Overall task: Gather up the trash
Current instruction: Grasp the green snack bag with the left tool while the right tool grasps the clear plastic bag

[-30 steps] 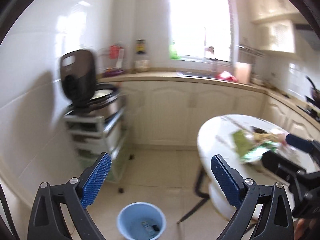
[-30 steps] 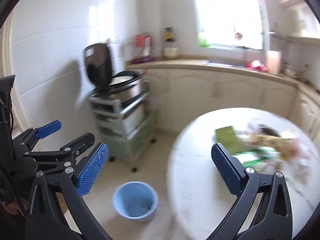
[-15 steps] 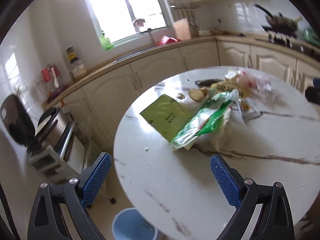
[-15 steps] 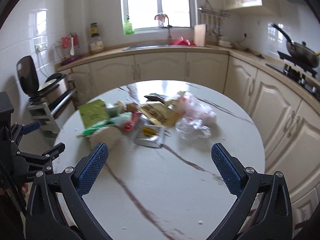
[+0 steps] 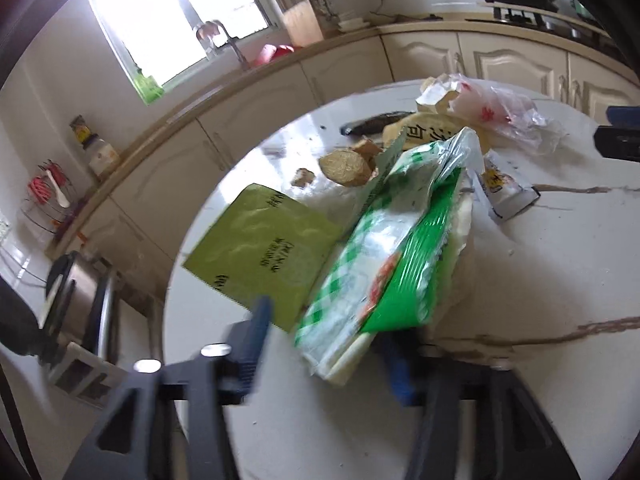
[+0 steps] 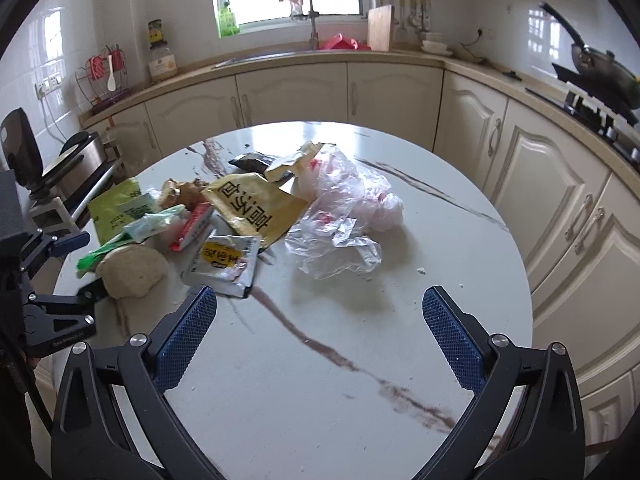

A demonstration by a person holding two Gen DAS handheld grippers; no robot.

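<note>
Marble table (image 6: 360,360) w/ trash, kitchen.

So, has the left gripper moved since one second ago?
Yes. The left gripper was over the floor beside the table; now it is over the table, its jaws closing around the green bag.

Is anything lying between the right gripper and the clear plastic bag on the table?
No. Only bare marble table shows between the open right gripper and the clear plastic bag; the silver sachet lies off to the left.
</note>
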